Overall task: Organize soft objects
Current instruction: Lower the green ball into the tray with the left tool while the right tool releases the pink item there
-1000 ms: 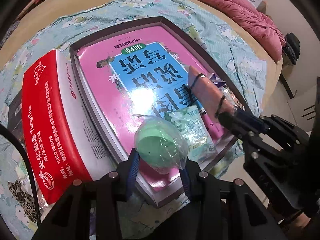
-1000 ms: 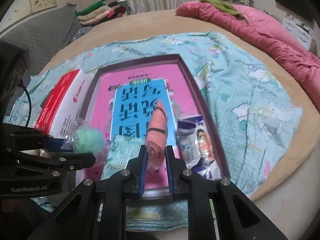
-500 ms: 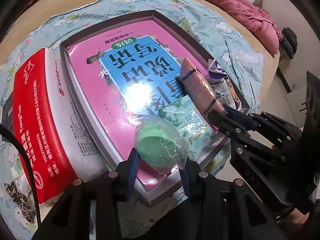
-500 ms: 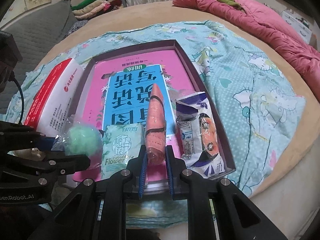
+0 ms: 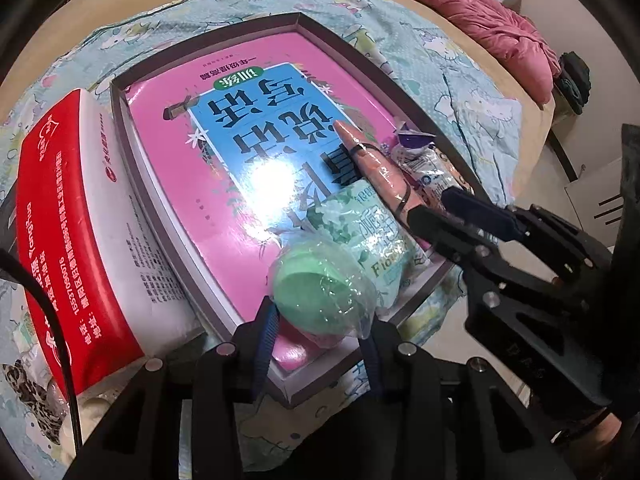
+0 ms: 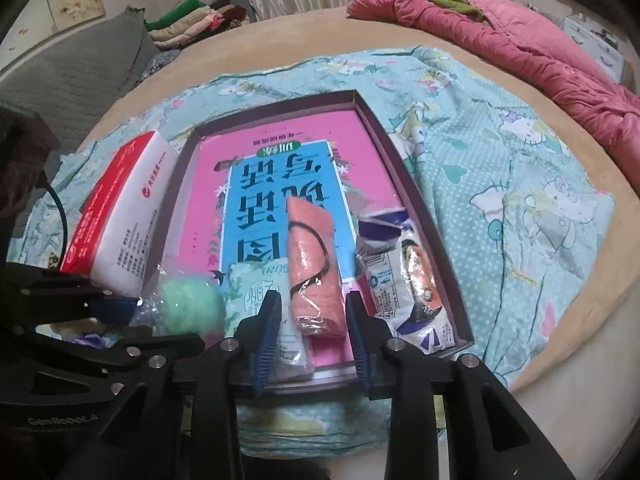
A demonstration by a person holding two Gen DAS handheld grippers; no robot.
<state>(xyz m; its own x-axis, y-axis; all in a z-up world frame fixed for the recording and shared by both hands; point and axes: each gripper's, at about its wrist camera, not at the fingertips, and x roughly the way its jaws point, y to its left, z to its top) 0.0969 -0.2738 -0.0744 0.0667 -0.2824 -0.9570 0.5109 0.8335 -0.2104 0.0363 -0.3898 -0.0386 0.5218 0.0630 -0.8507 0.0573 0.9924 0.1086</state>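
Note:
A green ball in clear wrap point(image 5: 320, 292) sits between the pads of my left gripper point(image 5: 320, 326), which is shut on it just above the near corner of the box. An orange roll with black bands point(image 6: 314, 264) lies on the pink book inside the dark-rimmed box point(image 6: 400, 168). My right gripper point(image 6: 314, 318) straddles the roll's near end; its jaws are opening and a gap shows on each side of the roll. In the left wrist view the right gripper point(image 5: 434, 208) stands at the orange roll point(image 5: 376, 168).
A mint tissue packet point(image 6: 256, 284) lies left of the roll and a white-and-purple snack packet point(image 6: 404, 280) lies right of it, both in the box. A red-and-white carton point(image 6: 120, 208) stands against the box's left side. A pink quilt point(image 6: 520, 40) lies behind on the bed.
The right gripper lowered the orange roll onto the book, and its jaws have parted and let go of it. The left gripper still holds the green ball in place.

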